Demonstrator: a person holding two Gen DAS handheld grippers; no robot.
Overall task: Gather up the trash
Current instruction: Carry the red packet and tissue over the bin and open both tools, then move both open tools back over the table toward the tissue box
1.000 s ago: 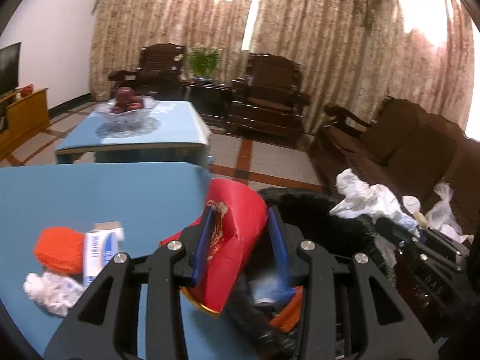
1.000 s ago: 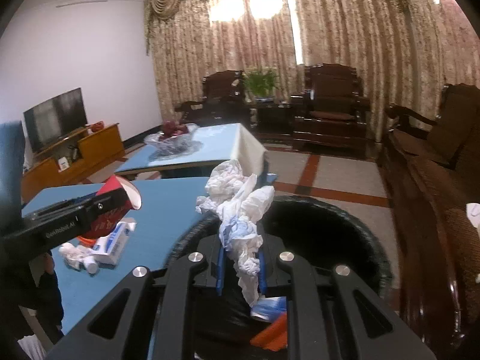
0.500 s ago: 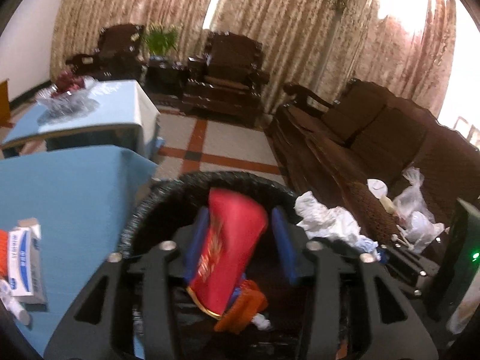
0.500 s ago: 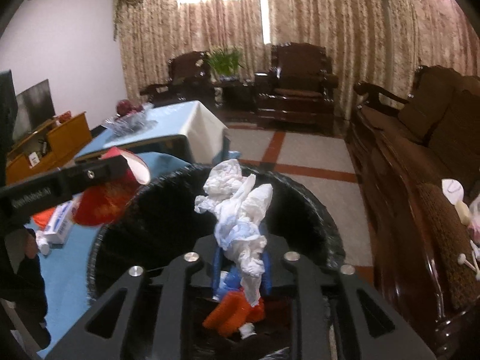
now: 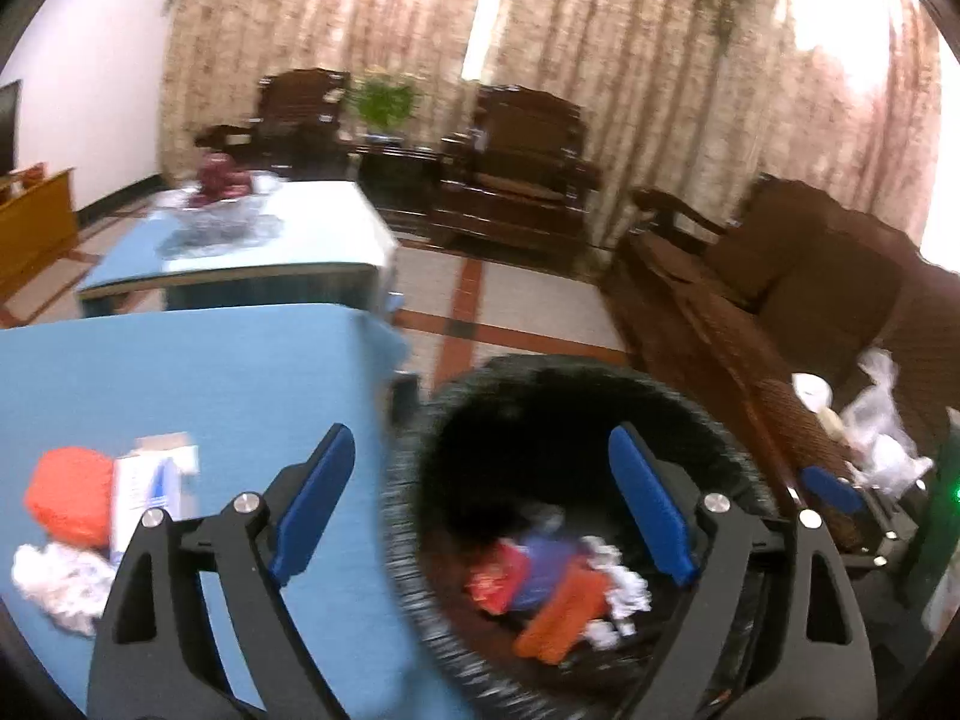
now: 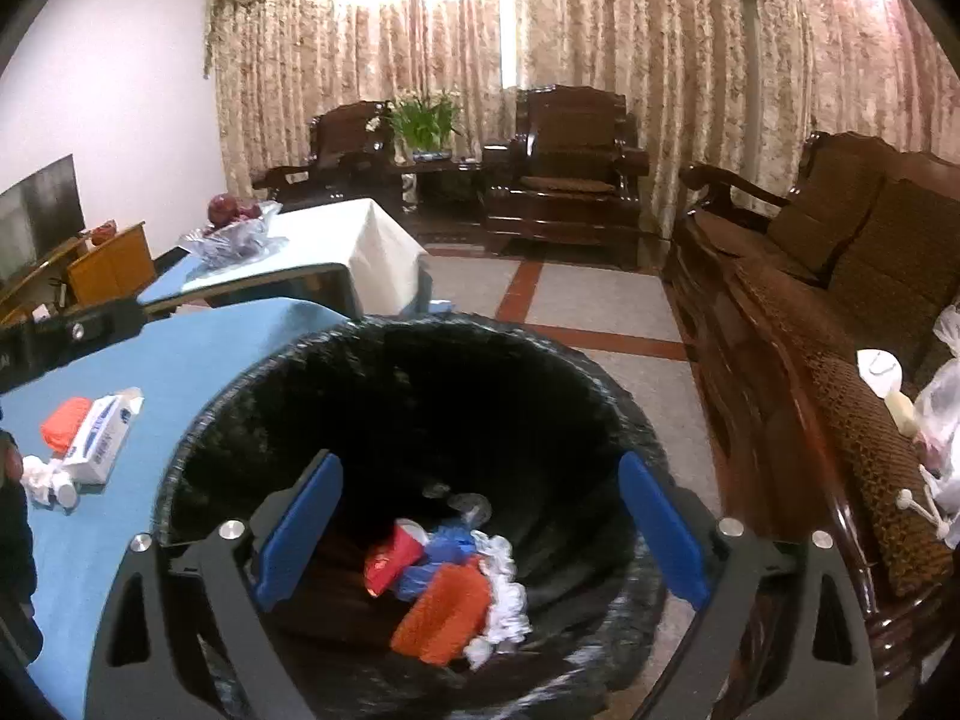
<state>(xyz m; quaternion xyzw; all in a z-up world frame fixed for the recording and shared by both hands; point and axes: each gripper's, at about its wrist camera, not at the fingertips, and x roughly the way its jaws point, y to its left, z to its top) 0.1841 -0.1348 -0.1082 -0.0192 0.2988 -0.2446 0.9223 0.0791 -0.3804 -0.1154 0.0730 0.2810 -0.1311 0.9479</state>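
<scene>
Both claws have just been opening and now stand wide with nothing between the pads — the left claw (image 5: 480,516) straddling the bin's rim, the right claw (image 6: 480,531) over the black-lined bin (image 6: 240,384), where red paper, crumpled tissue (image 6: 504,600) and an orange scrap lie. The risk I see is on the return: the left claw is close to the rim and could catch the loose liner. Still on the blue tabletop (image 5: 198,384) — an orange wad (image 5: 69,501), a white box (image 5: 147,489) and a tissue ball (image 5: 57,585), all light, soft and easily knocked.

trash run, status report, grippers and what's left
Left gripper and right gripper open, jaws just opened, nothing between them. Red cup and tissue in bin. Orange wad, white box left on table. Nothing in the way.
</scene>
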